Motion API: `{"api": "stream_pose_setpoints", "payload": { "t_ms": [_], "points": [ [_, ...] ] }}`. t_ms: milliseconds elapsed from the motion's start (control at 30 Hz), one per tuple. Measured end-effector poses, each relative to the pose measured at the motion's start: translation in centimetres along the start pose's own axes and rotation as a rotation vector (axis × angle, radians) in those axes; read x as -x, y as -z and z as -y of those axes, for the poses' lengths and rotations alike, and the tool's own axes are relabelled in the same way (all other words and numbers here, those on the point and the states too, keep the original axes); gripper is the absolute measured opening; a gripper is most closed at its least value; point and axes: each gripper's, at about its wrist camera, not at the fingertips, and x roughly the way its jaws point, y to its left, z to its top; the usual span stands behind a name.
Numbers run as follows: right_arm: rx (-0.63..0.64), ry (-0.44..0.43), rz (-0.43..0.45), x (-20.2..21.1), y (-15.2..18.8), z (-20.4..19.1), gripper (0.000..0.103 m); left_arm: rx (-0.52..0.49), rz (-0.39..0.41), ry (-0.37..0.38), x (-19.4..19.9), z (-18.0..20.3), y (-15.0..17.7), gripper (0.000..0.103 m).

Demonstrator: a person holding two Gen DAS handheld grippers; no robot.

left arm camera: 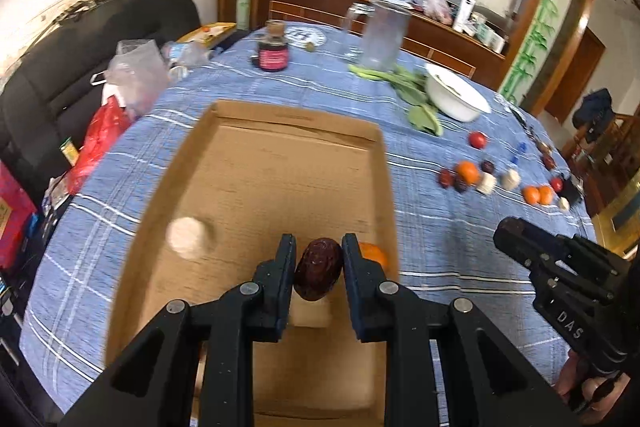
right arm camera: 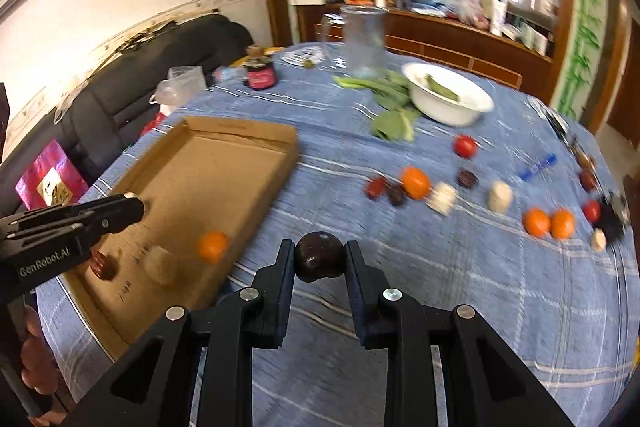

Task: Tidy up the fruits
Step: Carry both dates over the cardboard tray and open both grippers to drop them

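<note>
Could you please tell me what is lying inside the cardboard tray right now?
The cardboard tray holds an orange, a pale round piece and a dark red fruit. The left gripper covers part of the tray floor.

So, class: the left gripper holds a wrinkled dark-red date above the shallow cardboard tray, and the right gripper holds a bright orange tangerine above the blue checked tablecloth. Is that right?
Not quite. The right gripper holds a round, dark purple-brown fruit, not a tangerine, as the right wrist view shows. The rest stands: the left gripper holds the wrinkled dark-red date above the shallow cardboard tray.
</note>
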Motion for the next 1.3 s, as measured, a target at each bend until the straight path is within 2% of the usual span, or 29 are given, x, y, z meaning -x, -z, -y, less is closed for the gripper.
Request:
{"api": "stream_pose_setpoints", "payload": {
  "t_ms": [267,500,800,1133,1233,1300],
  "points": [
    [0.055,-0.065,-0.012,-3.1,-3.1,-4.8,0.027,0.038,-0.016,-0.066,-1.4,-4.6,-1.2,0.023],
    [0.090,-0.125,-0.087,-7.7,-4.3,-8.0,0.028,0.055,-0.059,-0.090,-4.4,-6.2,-2.2,0.023],
    [0.106,-0.117,-0.158,-12.2,-4.3,-8.7,0.028,0.060,-0.114,-0.091,-7.9,-6.5,-2.9,0.022],
    [0.119,-0.108,-0.193,-13.6,-4.2,-8.7,0.028,0.060,-0.150,-0.119,-9.1,-6.6,-3.4,0.022],
    [0.109,-0.108,-0.204,-13.8,-4.0,-8.4,0.028,0.050,-0.151,-0.124,-9.1,-6.4,-3.4,0.027],
    [0.117,-0.107,-0.202,-13.7,-4.0,-8.4,0.028,0.042,-0.148,-0.140,-8.9,-6.3,-3.3,0.040]
  ]
}}
